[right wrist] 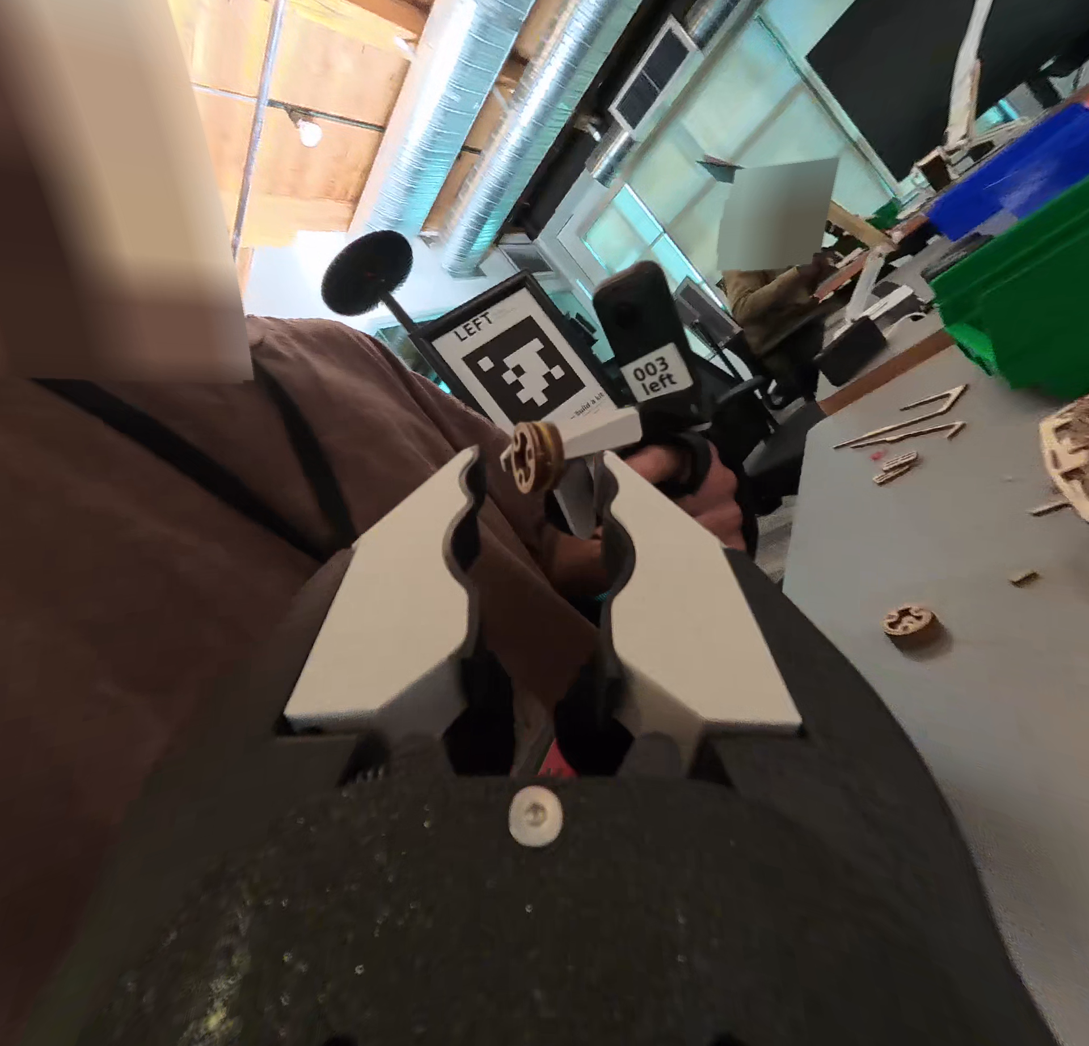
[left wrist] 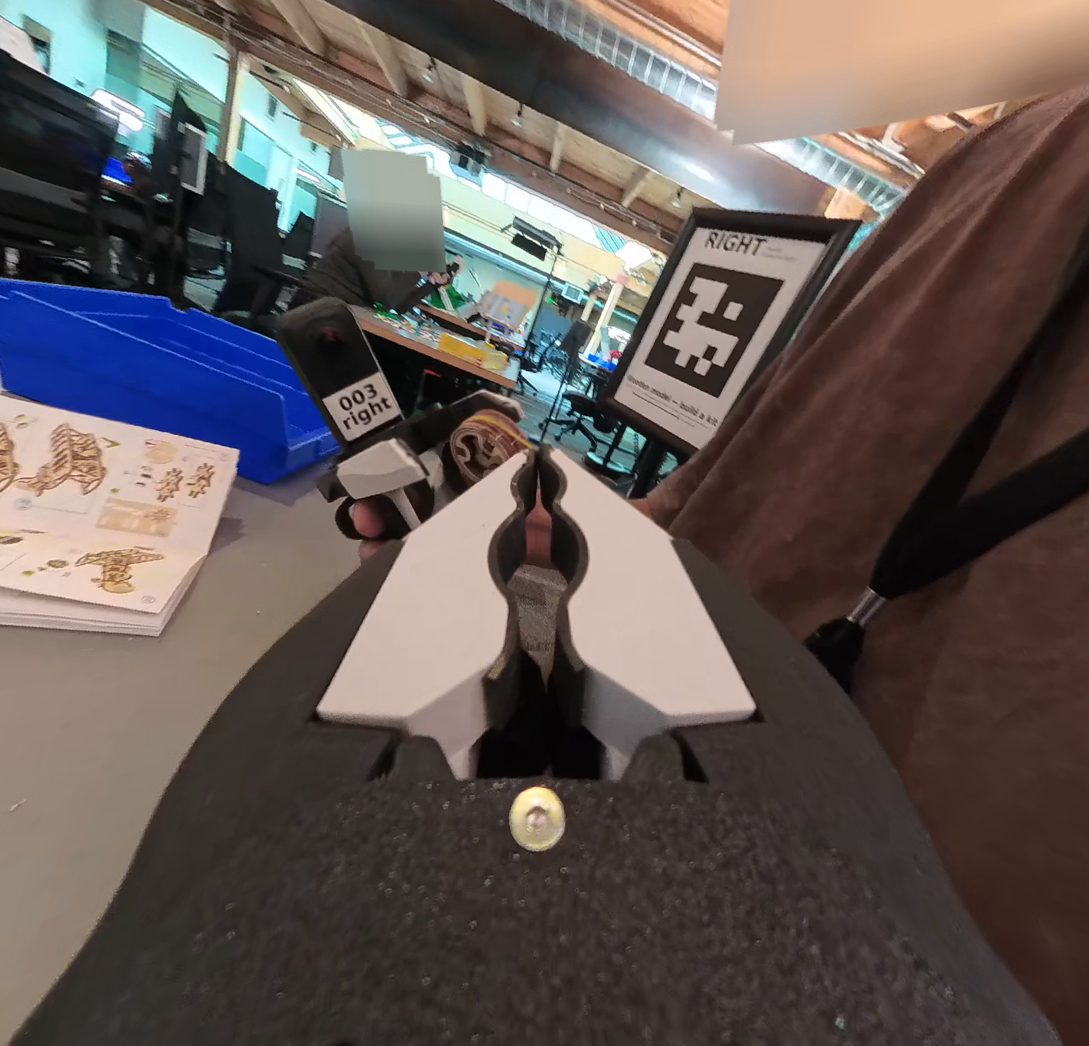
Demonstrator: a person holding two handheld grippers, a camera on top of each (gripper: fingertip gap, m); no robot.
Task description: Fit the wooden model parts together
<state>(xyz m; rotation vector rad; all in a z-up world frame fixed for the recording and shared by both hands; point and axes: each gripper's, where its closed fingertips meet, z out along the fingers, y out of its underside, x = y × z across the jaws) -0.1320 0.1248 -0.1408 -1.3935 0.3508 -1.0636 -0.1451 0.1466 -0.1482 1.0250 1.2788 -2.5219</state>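
A person in a brown top works at a grey table (right wrist: 919, 723) with a gripper in each hand. The left gripper (left wrist: 537, 455) has its white fingers (left wrist: 454, 552) pressed together at the tips, and the right wrist view shows them pinching a round wooden wheel part (right wrist: 533, 455) by its edge. The right gripper (right wrist: 539, 470) stands spread, its jaws well apart, with the wheel part just ahead of the gap between its tips; whether either tip touches the wood cannot be told. In the left wrist view the same wheel part (left wrist: 480, 449) sits just beyond the closed tips, with the right gripper (left wrist: 412, 487) close behind it.

Only the right wrist view shows a second wooden wheel (right wrist: 910, 626) lying on the table to that gripper's right, thin wooden strips (right wrist: 901, 431) farther off, a green bin (right wrist: 1025, 322) and the edge of a partly built wooden model (right wrist: 1066, 458).

Only the left wrist view shows an instruction booklet (left wrist: 100, 511) to that gripper's left, a blue bin (left wrist: 153, 364) beyond it, and a framed marker sign (left wrist: 725, 328) ahead to the right.
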